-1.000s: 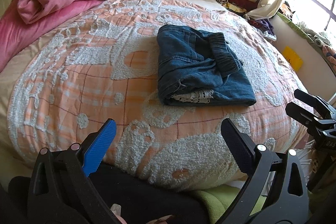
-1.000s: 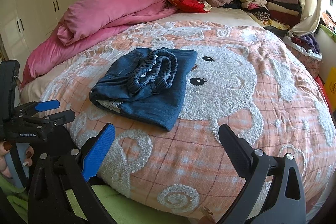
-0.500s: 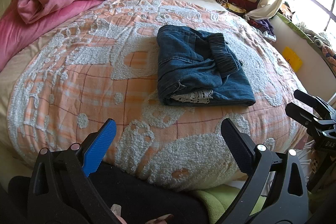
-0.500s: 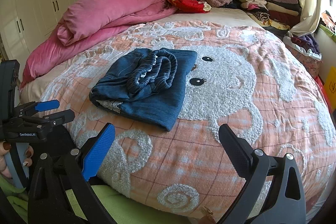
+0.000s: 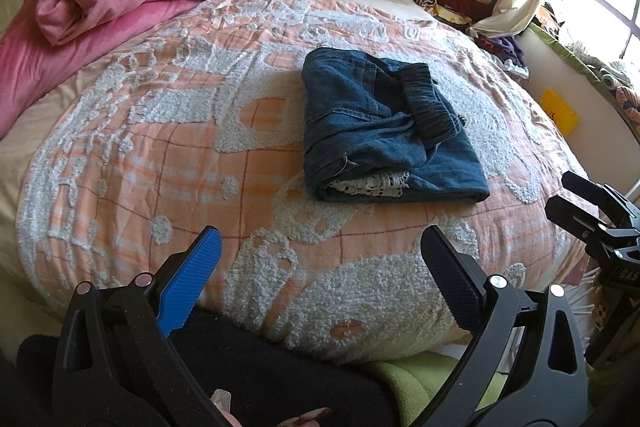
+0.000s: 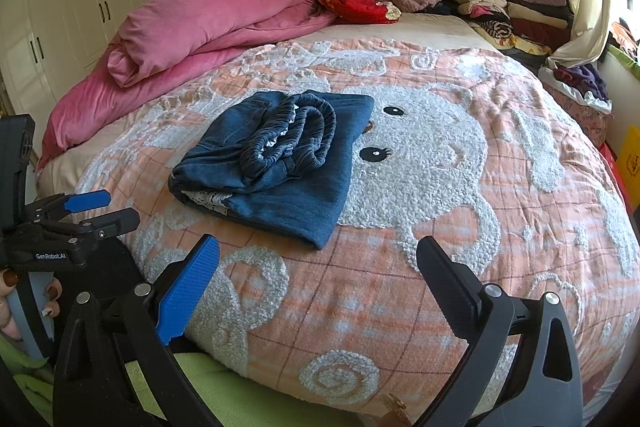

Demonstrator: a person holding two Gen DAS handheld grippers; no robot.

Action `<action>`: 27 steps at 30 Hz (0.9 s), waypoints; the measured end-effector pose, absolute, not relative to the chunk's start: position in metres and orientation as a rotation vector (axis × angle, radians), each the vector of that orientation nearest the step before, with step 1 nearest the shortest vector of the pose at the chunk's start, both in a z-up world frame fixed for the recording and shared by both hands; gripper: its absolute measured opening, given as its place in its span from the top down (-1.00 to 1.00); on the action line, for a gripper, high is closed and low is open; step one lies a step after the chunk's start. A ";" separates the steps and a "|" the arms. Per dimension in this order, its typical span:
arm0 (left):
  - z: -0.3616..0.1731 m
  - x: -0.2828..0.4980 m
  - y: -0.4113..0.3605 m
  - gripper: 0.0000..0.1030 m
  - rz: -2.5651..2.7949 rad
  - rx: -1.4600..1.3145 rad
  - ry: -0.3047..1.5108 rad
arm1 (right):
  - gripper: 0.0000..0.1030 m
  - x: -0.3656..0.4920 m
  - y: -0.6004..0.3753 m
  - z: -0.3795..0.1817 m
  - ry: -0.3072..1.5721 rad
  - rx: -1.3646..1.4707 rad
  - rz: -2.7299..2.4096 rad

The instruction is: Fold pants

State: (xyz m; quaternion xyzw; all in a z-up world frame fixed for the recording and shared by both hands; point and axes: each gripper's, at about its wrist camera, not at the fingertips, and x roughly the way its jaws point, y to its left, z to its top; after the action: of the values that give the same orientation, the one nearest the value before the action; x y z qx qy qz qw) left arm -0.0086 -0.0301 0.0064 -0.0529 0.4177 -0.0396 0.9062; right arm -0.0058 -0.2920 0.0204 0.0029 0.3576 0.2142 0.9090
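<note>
Bed: we find the bed [image 6: 460, 267] carrying everything, under an orange plaid cover with a tufted white animal face.
Pink duvet: the pink duvet [image 6: 208, 27] is rolled along the left edge toward the headboard; we judge it was pushed aside to free working surface.
Clothes stack: folded clothes [image 6: 516, 11] sit piled at the far right corner, partly cut off behind the curtain.
Pants: the denim pants [image 6: 276, 163] lie near the middle of the bed, left of the animal's eyes, folded into a compact rectangle with the elastic waistband uppermost. We judge the fold complete or nearly so. A white lace trim shows at the near edge; its layers inside are hidden.
Left gripper: the left gripper [image 5: 320, 267] is held back at the near edge, jaws wide apart, gripping nothing.
Right gripper: the right gripper [image 6: 318, 267] hangs likewise at the near edge, spread wide and empty.
Unclear: the small yellow object by the window wall we cannot identify.
</note>
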 end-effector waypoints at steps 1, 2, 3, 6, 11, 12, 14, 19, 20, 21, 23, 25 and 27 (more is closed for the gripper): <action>0.007 -0.009 -0.030 -0.81 -0.082 -0.108 0.863 | -0.91 -0.006 -0.292 0.020 0.737 0.008 0.443; 0.006 -0.009 -0.030 -0.81 -0.082 -0.108 0.863 | -0.91 -0.006 -0.292 0.020 0.737 0.008 0.444; 0.006 -0.009 -0.030 -0.81 -0.080 -0.107 0.863 | -0.91 -0.006 -0.292 0.020 0.737 0.007 0.443; 0.006 -0.008 -0.030 -0.81 -0.080 -0.108 0.863 | -0.91 -0.006 -0.292 0.020 0.737 0.007 0.444; 0.006 -0.008 -0.030 -0.81 -0.077 -0.106 0.866 | -0.91 -0.006 -0.292 0.020 0.736 0.006 0.440; 0.005 -0.009 -0.029 -0.81 -0.077 -0.105 0.866 | -0.91 -0.006 -0.292 0.020 0.737 0.007 0.438; 0.005 -0.009 -0.029 -0.81 -0.077 -0.106 0.866 | -0.91 -0.006 -0.293 0.020 0.737 0.009 0.436; 0.004 -0.009 -0.029 -0.81 -0.078 -0.093 0.865 | -0.91 -0.004 -0.294 0.020 0.738 0.011 0.427; 0.004 -0.009 -0.028 -0.81 -0.079 -0.091 0.864 | -0.91 -0.005 -0.295 0.019 0.737 0.012 0.425; 0.004 -0.009 -0.027 -0.81 -0.083 -0.092 0.864 | -0.91 -0.004 -0.295 0.018 0.738 0.012 0.422; 0.004 -0.009 -0.025 -0.81 -0.096 -0.096 0.864 | -0.91 -0.003 -0.296 0.017 0.741 0.014 0.414; 0.005 -0.008 -0.022 -0.81 -0.095 -0.095 0.858 | -0.91 -0.001 -0.299 0.015 0.746 0.015 0.403; 0.006 -0.007 -0.017 -0.81 -0.076 -0.084 0.851 | -0.91 0.002 -0.303 0.013 0.748 0.018 0.389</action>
State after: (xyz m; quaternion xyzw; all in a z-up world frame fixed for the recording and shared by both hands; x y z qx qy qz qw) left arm -0.0074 -0.0169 0.0062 -0.0406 0.4126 -0.0366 0.9092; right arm 0.0015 -0.3032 0.0131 0.0086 0.3631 0.1888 0.9124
